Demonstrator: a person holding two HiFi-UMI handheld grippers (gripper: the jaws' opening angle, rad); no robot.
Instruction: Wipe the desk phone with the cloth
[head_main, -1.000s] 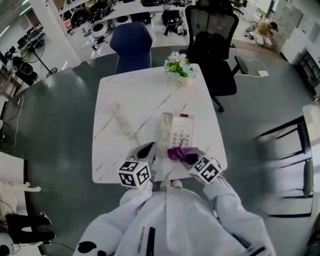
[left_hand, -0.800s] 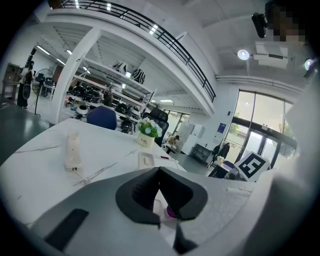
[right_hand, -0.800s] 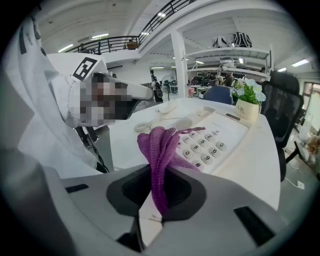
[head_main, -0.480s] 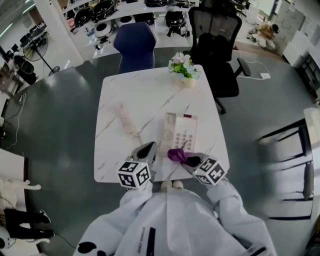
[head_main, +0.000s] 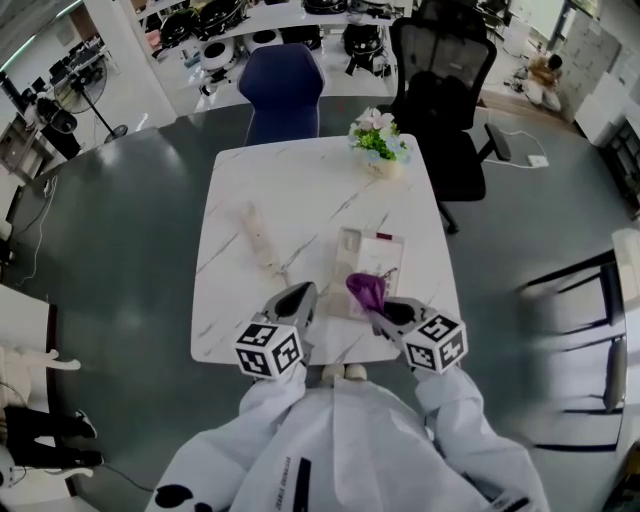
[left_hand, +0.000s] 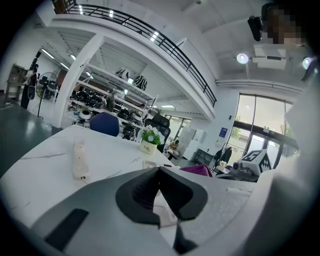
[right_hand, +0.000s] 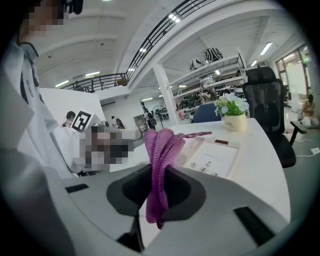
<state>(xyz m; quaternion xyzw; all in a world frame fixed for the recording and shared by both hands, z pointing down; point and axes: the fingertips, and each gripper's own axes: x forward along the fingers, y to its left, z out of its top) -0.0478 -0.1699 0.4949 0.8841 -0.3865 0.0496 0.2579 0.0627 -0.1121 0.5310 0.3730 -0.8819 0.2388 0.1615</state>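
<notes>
The white desk phone (head_main: 367, 258) lies on the marble table (head_main: 300, 190), right of centre. My right gripper (head_main: 385, 312) is shut on a purple cloth (head_main: 365, 289), which hangs over the phone's near edge. In the right gripper view the cloth (right_hand: 161, 150) rises from between the jaws of the right gripper (right_hand: 158, 175), with the phone's keypad (right_hand: 216, 157) just beyond. My left gripper (head_main: 293, 300) hovers left of the phone near the table's front edge. Its jaws are shut, with nothing between them, in the left gripper view (left_hand: 159, 170).
A beige power strip (head_main: 261, 238) lies left of the phone. A small flower pot (head_main: 379, 136) stands at the far edge. A blue chair (head_main: 284, 85) and a black office chair (head_main: 446, 85) stand behind the table.
My right gripper has moved slightly right and nearer with the cloth, which now stands bunched over the phone's near edge. The left gripper has stayed in place.
</notes>
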